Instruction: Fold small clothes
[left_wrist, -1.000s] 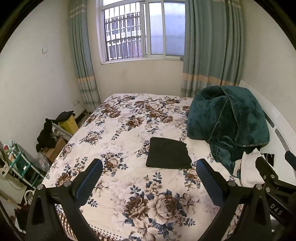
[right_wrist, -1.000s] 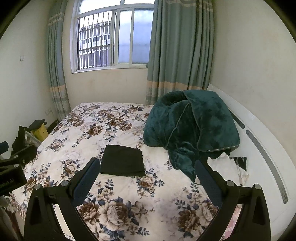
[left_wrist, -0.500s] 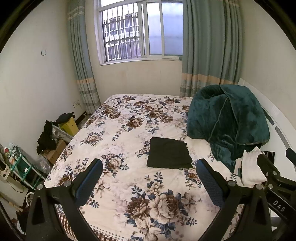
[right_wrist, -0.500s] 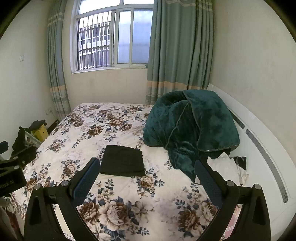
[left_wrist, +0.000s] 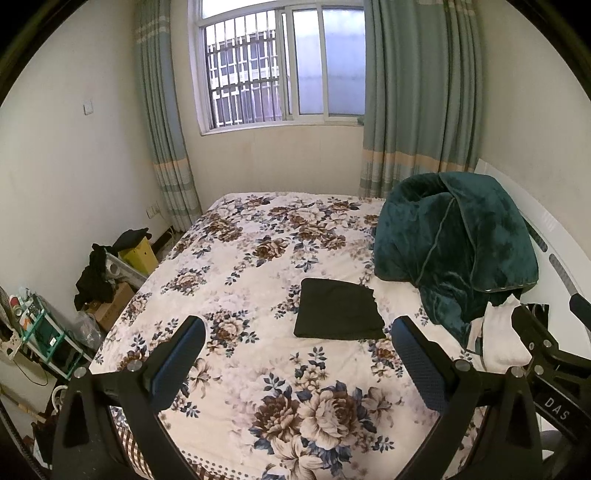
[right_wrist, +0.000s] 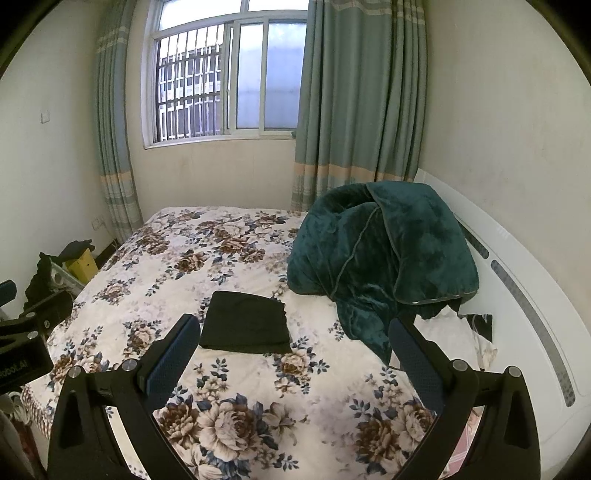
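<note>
One dark folded garment lies flat on the floral bedspread, a neat rectangle near the middle of the bed, a little toward the headboard side and just beside the heap of one dark green plush blanket; whether the two touch cannot be told. Nothing grips it — both tools hang above the near end of the bed, well short of the cloth. The left gripper has its two fingers spread wide with only bedspread between them, and the right gripper stands the same way, two fingers wide apart and empty. Below the blanket's near edge one white piece of cloth lies crumpled, against the white headboard. Beyond the bed's far end is one window with bars, flanked by two blue-green curtains. On the floor to the left sit one yellow box and some dark clothes draped over clutter.
</note>
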